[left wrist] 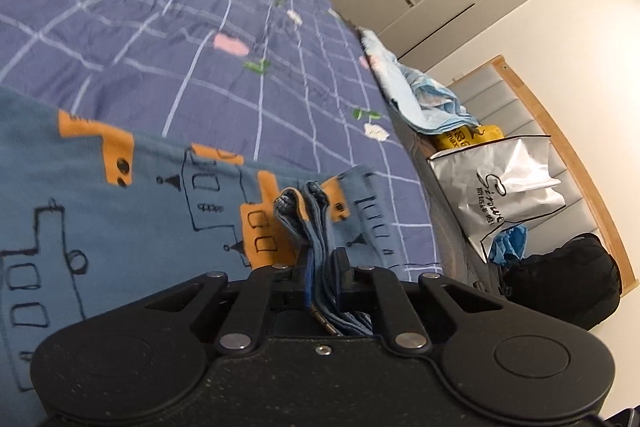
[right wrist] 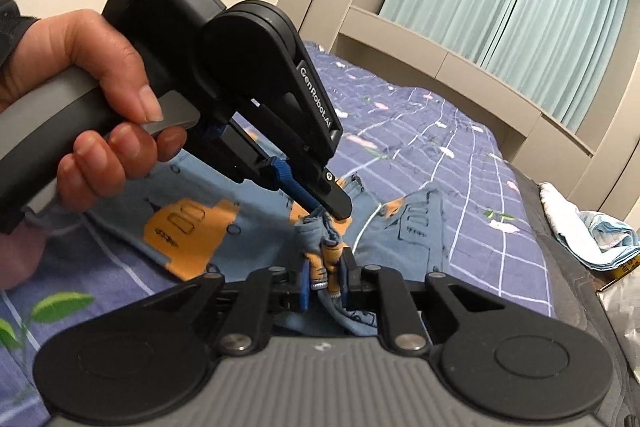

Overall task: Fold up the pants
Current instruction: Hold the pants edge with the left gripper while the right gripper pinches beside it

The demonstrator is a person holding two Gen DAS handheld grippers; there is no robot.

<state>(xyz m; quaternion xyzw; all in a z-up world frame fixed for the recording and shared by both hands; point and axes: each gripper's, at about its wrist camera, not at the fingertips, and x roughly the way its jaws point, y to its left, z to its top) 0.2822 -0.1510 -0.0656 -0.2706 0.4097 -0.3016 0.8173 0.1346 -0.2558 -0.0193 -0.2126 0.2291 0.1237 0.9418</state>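
The left gripper [left wrist: 322, 263] pinches a bunched edge of the blue cotton pants with orange building prints [left wrist: 120, 211] between its fingers. The right gripper's [right wrist: 326, 275] fingers clamp another bunch just beside it, above the purple checked bedsheet [right wrist: 460, 163].

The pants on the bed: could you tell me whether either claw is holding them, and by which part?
Both hold the pants: the left claw and right claw each pinch a bunched fabric edge, close together.

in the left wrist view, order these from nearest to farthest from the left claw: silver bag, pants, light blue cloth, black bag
1. pants, pinched in the left claw
2. silver bag, right, beside the bed
3. light blue cloth, farther up the bed edge

The black bag, low right, is too close to the silver bag to call.
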